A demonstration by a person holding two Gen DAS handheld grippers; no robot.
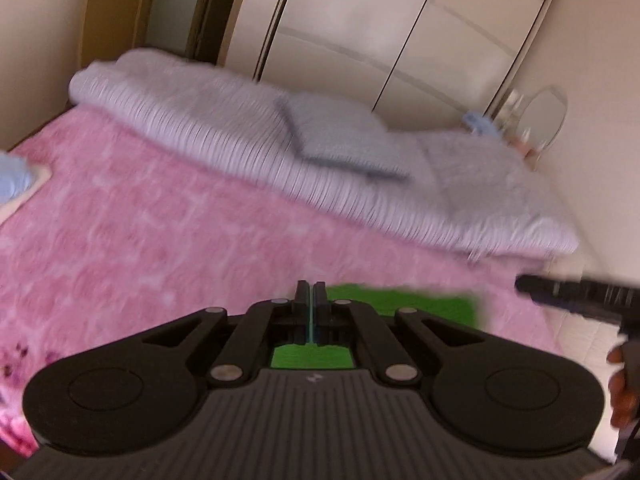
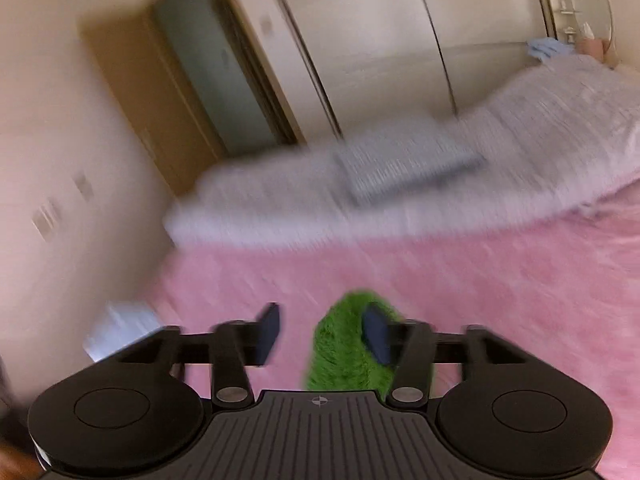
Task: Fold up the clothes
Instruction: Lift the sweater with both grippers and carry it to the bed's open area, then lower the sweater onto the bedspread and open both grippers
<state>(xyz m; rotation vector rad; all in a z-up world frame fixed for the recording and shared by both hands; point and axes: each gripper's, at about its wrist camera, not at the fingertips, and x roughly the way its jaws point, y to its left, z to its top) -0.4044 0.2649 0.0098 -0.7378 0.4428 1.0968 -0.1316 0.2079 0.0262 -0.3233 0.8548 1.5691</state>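
Observation:
A fluffy green cloth (image 1: 404, 305) lies on the pink bedspread (image 1: 160, 240). My left gripper (image 1: 311, 300) hovers over the cloth's left edge with its fingers pressed together; no cloth shows between the pads. In the right wrist view the green cloth (image 2: 340, 356) looks like a narrow ridge running toward the camera. My right gripper (image 2: 320, 332) is open around it, the right finger (image 2: 376, 336) against the cloth and the left finger (image 2: 267, 334) over bare bedspread. The right gripper (image 1: 568, 294) also pokes in at the left view's right edge, with a hand below it.
A rolled lilac duvet (image 1: 240, 132) with a folded grey cloth (image 1: 340, 136) on it lies along the far side of the bed. Behind stand a wardrobe (image 1: 380, 28) and a door (image 1: 108, 4). A light blue item (image 1: 12, 180) sits at the left edge. Both views are motion-blurred.

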